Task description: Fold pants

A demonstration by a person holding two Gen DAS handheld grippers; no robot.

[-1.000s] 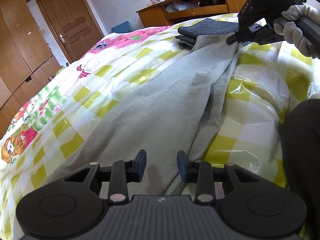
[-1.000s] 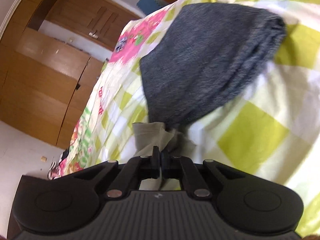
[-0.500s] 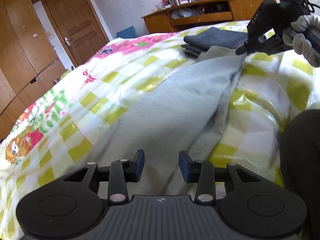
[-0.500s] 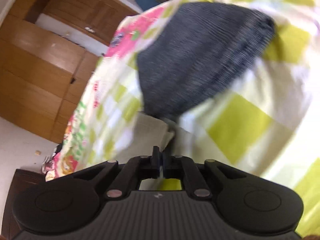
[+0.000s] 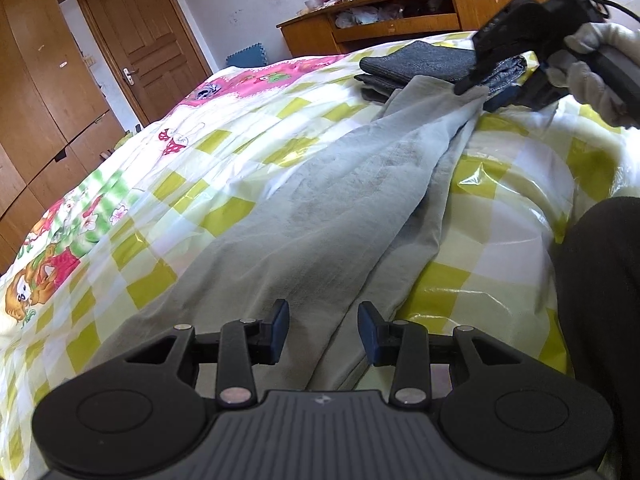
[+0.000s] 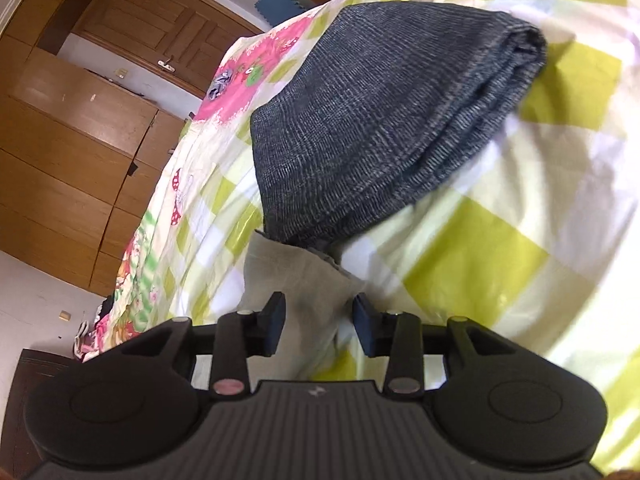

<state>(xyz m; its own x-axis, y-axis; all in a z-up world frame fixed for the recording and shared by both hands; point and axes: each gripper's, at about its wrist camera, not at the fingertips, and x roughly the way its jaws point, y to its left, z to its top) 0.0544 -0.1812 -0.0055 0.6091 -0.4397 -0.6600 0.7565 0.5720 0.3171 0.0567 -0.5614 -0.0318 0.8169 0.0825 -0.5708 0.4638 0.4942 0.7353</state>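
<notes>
Light grey pants (image 5: 340, 208) lie stretched along the checked bedspread (image 5: 200, 160), running from near me to the far end. My left gripper (image 5: 323, 330) is open, its jaws apart just above the near end of the pants. My right gripper (image 6: 319, 322) is open, with the far end of the pants (image 6: 296, 280) lying between and ahead of its fingers. It also shows in the left wrist view (image 5: 476, 84), held by a gloved hand at the far tip of the pants.
A folded dark grey garment (image 6: 380, 120) lies on the bed just past the pants' far end. A wooden desk (image 5: 400, 12) stands behind the bed. A door (image 5: 148, 40) and wardrobes stand on the left. A dark-clothed leg (image 5: 600, 320) is at the right.
My right gripper was shut on the far end of the pants and has opened, releasing the cloth. The pants have been pulled straighter. My left gripper stayed open.
</notes>
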